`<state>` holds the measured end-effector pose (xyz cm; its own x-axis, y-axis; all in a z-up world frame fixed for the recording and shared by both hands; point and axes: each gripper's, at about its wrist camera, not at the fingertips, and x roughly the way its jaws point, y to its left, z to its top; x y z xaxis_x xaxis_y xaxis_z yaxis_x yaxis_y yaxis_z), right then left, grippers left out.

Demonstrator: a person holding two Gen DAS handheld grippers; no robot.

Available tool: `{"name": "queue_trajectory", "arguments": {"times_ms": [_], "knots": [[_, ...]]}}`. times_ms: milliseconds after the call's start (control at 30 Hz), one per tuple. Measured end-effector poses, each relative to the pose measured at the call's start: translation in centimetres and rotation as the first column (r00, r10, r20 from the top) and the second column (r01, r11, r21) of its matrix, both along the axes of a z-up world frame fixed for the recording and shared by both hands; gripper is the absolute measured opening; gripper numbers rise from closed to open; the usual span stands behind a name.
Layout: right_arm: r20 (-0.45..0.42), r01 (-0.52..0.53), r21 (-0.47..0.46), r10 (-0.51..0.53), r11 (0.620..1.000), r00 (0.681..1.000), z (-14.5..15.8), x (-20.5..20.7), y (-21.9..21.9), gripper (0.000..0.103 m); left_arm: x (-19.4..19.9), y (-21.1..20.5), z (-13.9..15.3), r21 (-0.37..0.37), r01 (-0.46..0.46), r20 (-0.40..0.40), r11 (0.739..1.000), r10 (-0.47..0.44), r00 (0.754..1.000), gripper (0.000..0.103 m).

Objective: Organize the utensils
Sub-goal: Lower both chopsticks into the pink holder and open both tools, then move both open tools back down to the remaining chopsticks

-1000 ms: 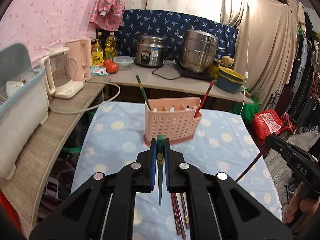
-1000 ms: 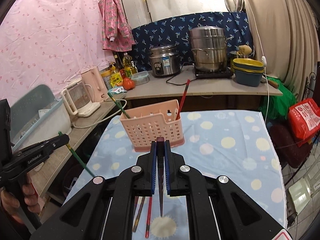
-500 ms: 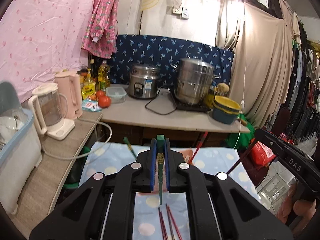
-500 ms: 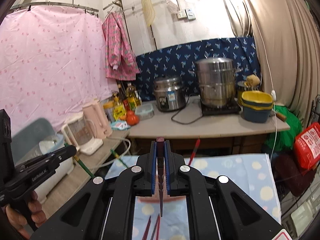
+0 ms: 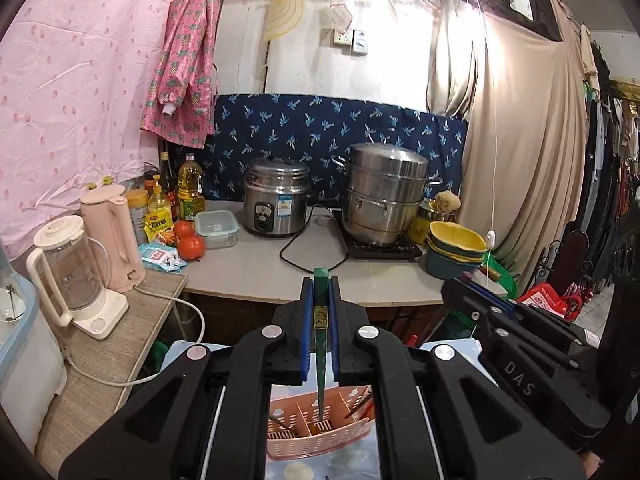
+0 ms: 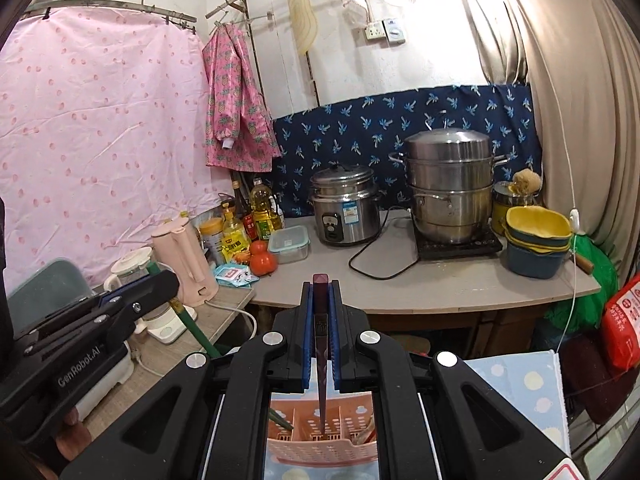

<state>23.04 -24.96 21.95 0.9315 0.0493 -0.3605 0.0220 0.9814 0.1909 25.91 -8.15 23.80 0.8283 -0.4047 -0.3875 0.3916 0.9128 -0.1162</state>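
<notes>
— What have my tools got?

— My left tool (image 5: pixel 320 320) is clamped on a green chopstick (image 5: pixel 321 344), its tip over the pink holder (image 5: pixel 320 436) just below. My right tool (image 6: pixel 320 320) is clamped on a dark red chopstick (image 6: pixel 321 360), tip above the same holder.

— And the holder?

— On the dotted blue cloth (image 6: pixel 528 384) of the bench, beneath both tools.

Rice cooker (image 5: pixel 276 197) left of steamer pot (image 5: pixel 384 196), on counter (image 5: pixel 256 270)
</notes>
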Motion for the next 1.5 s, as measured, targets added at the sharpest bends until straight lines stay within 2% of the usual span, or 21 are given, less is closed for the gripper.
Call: {"name": "queue_trajectory", "arguments": {"times_ms": [300,367,400,433,500,667,867,1033,1267,1500], "knots": [[-0.105,-0.014,0.006,0.015,1.000,0.994,-5.2,3.4,-0.2,0.007,3.1,-0.9,-4.9,0.027,-0.004,-0.094,1.000,0.007,0.996,0.007],[-0.113,-0.002,0.006,0.003,1.000,0.994,-6.0,3.6,-0.2,0.011,3.4,-0.8,-5.6,0.033,-0.009,-0.110,0.999,0.012,0.994,0.007],[-0.115,0.006,0.002,-0.006,1.000,0.993,-6.0,3.6,-0.1,0.021,3.5,-0.7,-5.9,0.032,-0.016,-0.114,0.999,0.020,0.993,0.009],[-0.111,0.015,0.002,-0.015,1.000,0.994,-6.2,3.5,-0.1,0.031,3.5,-0.6,-6.0,0.035,-0.022,-0.117,0.999,0.026,0.993,0.018],[-0.103,0.021,0.007,-0.020,1.000,0.995,-6.1,3.1,-0.3,0.034,3.5,-0.4,-6.3,0.038,-0.040,-0.117,0.998,0.044,0.992,0.032],[-0.102,0.006,-0.013,-0.007,1.000,0.995,-5.7,2.2,0.3,0.034,3.0,0.3,-6.5,0.040,-0.056,-0.122,0.998,0.060,0.991,0.033],[-0.103,-0.014,-0.034,0.011,0.999,0.995,-5.8,0.2,1.5,0.034,1.3,1.2,-6.8,0.055,-0.068,-0.123,0.996,0.074,0.990,0.033],[-0.123,-0.023,-0.040,0.018,0.999,0.992,-7.0,-2.6,2.3,0.034,-1.1,2.0,-7.6,0.072,-0.066,-0.134,0.995,0.076,0.988,0.033],[-0.180,-0.037,-0.017,0.033,0.999,0.983,-9.8,-7.6,3.2,0.034,-5.3,2.8,-10.2,0.128,-0.060,-0.170,0.990,0.081,0.982,0.033],[-0.228,-0.046,-0.018,0.041,0.999,0.973,-12.3,-12.4,4.5,0.034,-9.4,3.4,-13.0,0.147,-0.039,-0.221,0.988,0.071,0.973,0.033]]}}
